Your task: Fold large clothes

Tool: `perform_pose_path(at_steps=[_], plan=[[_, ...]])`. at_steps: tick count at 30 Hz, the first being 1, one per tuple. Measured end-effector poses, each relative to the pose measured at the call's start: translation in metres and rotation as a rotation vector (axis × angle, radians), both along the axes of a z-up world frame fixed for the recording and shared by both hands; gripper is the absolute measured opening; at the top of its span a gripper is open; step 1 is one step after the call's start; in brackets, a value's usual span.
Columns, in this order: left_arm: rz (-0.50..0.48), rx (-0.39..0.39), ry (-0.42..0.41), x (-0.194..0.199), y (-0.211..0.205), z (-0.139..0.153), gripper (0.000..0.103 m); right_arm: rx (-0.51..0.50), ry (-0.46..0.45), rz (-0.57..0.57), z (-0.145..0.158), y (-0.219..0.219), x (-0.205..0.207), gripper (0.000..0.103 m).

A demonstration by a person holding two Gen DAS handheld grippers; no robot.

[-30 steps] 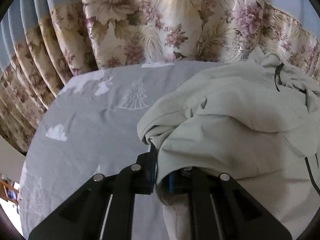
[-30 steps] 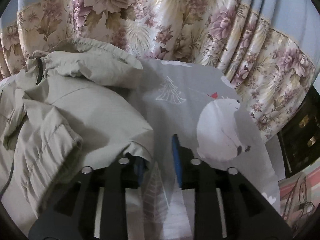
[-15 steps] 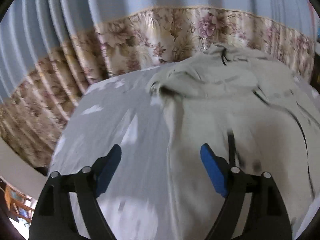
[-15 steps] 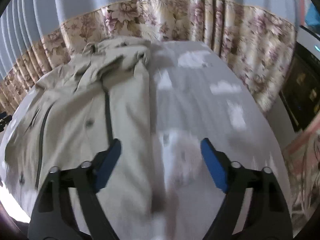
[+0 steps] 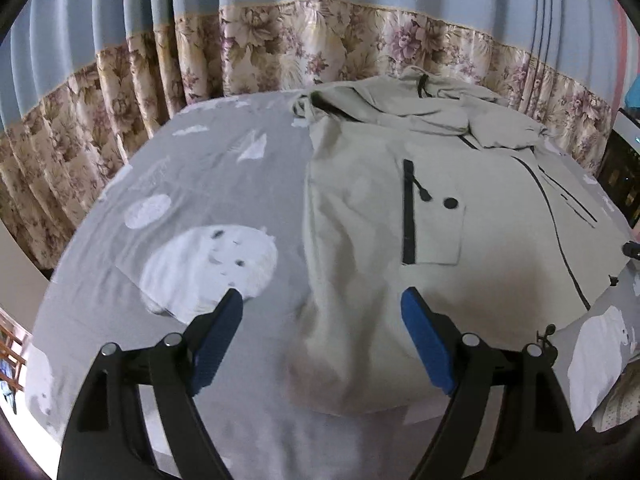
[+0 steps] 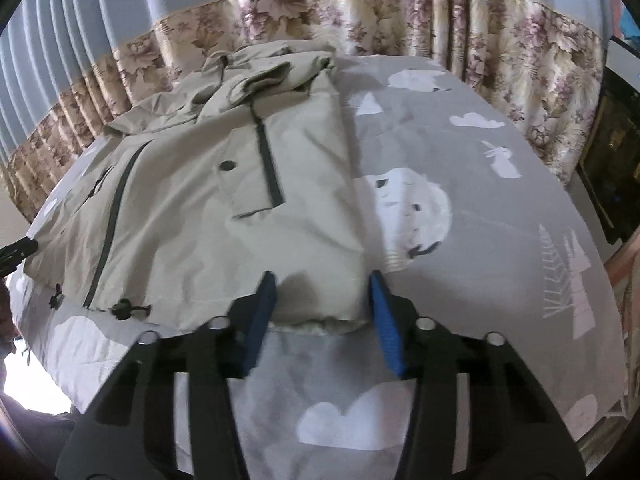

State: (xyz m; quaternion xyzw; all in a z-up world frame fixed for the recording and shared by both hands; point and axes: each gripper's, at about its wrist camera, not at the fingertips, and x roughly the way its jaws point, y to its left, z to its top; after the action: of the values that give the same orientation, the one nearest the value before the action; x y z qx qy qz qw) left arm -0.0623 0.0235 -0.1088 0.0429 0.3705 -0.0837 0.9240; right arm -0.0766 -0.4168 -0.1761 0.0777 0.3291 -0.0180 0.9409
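A pale beige hooded jacket [image 5: 440, 200] [image 6: 192, 200] lies spread on the grey printed bed sheet [image 5: 200, 184] [image 6: 500, 240], hood toward the curtain, black zips and a chest pocket showing. My left gripper [image 5: 322, 300] hangs open above the jacket's near left hem corner, blue pads wide apart and holding nothing. My right gripper [image 6: 322, 284] is open too, its pads straddling the jacket's near right hem corner without clamping it. The sleeves are tucked in over the body near the hood.
A floral and blue curtain [image 5: 320, 40] [image 6: 360, 20] closes off the far side of the bed. Dark furniture [image 6: 612, 176] stands to the right of the bed. The other gripper's black tip [image 6: 16, 250] shows at the left edge of the right wrist view.
Both grippers let go of the jacket's upper part, opened and drew back toward the near hem. The right one now sits at the hem corner.
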Motion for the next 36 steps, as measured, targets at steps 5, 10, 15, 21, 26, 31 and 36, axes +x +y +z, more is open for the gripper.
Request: perform_pose_path(at_steps=[5,10,15,21,26,31,36], plan=[[-0.002,-0.004,0.032,0.003,-0.010,-0.014,0.082,-0.028,-0.011,-0.005,0.004,0.007,-0.002,0.029],[-0.050,-0.061,0.072,0.009,-0.017,-0.019,0.048,-0.037,-0.020,0.034,0.013,0.017,-0.004,0.008],[-0.052,-0.111,0.075,0.011,-0.006,-0.003,0.009,-0.030,-0.113,0.007,0.041,0.012,-0.025,0.007],[-0.023,-0.094,-0.010,-0.005,0.004,0.043,0.009,-0.073,-0.147,0.016,0.067,0.011,-0.057,0.007],[-0.001,-0.071,0.068,-0.013,0.003,0.012,0.009,-0.064,0.005,0.008,0.013,0.009,-0.051,0.007],[-0.008,-0.033,0.089,-0.027,0.004,-0.011,0.018,-0.195,0.028,0.014,0.019,0.012,-0.051,0.058],[0.035,-0.012,-0.028,-0.025,0.026,0.037,0.072,-0.100,-0.146,0.007,0.086,-0.012,-0.039,0.073]])
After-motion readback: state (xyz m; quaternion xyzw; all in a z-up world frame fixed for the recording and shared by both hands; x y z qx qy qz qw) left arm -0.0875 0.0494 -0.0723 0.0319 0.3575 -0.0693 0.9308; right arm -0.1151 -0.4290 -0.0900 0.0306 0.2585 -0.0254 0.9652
